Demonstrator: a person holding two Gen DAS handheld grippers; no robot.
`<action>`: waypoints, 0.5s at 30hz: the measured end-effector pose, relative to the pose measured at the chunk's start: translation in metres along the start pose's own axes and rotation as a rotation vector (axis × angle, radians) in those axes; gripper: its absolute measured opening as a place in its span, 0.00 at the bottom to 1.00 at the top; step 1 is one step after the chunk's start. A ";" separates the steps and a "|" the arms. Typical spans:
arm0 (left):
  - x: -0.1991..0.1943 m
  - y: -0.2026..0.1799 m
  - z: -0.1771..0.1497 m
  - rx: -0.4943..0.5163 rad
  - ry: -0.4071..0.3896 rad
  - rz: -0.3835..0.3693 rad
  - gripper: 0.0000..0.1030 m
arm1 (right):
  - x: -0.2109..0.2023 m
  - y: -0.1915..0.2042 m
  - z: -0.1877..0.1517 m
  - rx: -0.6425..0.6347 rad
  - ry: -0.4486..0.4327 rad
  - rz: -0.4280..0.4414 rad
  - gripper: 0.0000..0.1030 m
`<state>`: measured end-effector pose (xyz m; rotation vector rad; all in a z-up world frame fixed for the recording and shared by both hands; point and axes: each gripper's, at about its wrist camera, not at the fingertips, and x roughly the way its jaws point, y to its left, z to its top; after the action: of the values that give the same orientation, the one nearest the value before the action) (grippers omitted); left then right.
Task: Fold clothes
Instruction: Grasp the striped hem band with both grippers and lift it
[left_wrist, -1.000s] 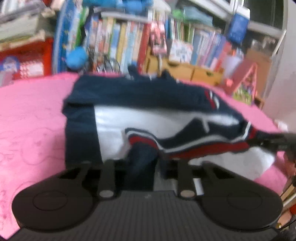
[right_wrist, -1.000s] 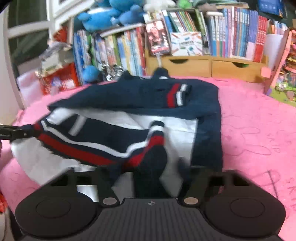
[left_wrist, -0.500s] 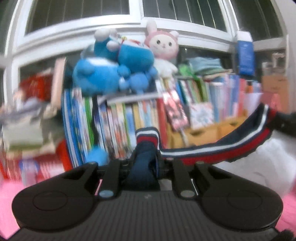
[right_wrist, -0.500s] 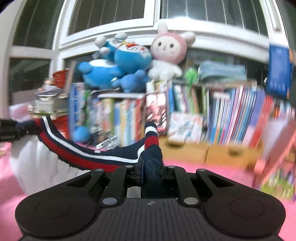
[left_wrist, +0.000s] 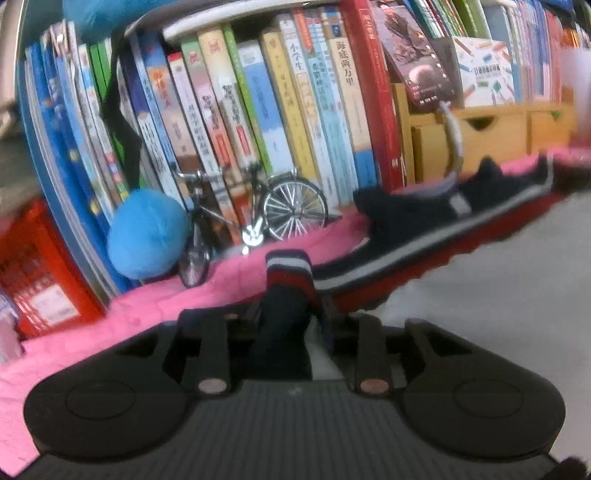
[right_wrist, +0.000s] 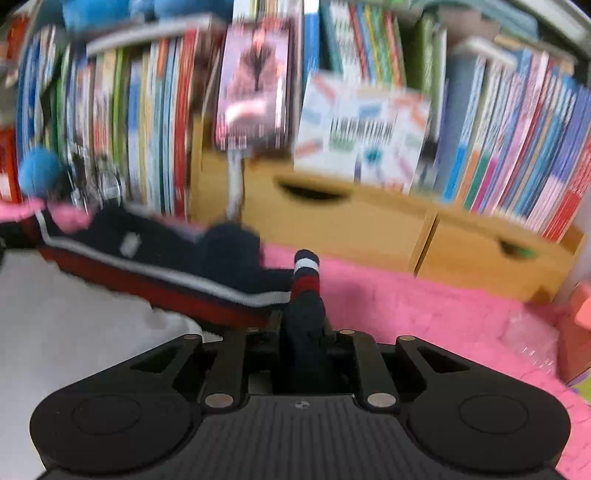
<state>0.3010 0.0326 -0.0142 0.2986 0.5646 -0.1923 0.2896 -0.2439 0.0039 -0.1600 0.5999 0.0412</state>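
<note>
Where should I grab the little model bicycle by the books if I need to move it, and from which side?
Take the model bicycle by its frame bar between the wheels, coming from the pink blanket side: books stand right behind it and the thin spoked wheels look fragile.

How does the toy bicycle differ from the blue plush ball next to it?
The toy bicycle is thin silvery metal with spoked wheels; the blue plush ball is soft, round and fuzzy. The bicycle stands on the pink blanket; the ball seems to hang from a dark strap. Both sit against the books.
</note>
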 end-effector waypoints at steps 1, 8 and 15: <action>0.001 0.001 -0.001 -0.006 0.005 -0.005 0.32 | 0.004 0.000 -0.003 0.011 0.006 0.005 0.19; 0.004 -0.007 0.004 0.034 0.019 0.044 0.42 | 0.012 -0.001 -0.002 0.038 0.025 -0.022 0.45; -0.072 0.044 0.014 -0.186 -0.072 0.096 0.70 | -0.046 -0.036 -0.002 0.246 -0.029 -0.111 0.76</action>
<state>0.2594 0.0763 0.0469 0.1369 0.4921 -0.0564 0.2532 -0.2797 0.0332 0.0463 0.5613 -0.1372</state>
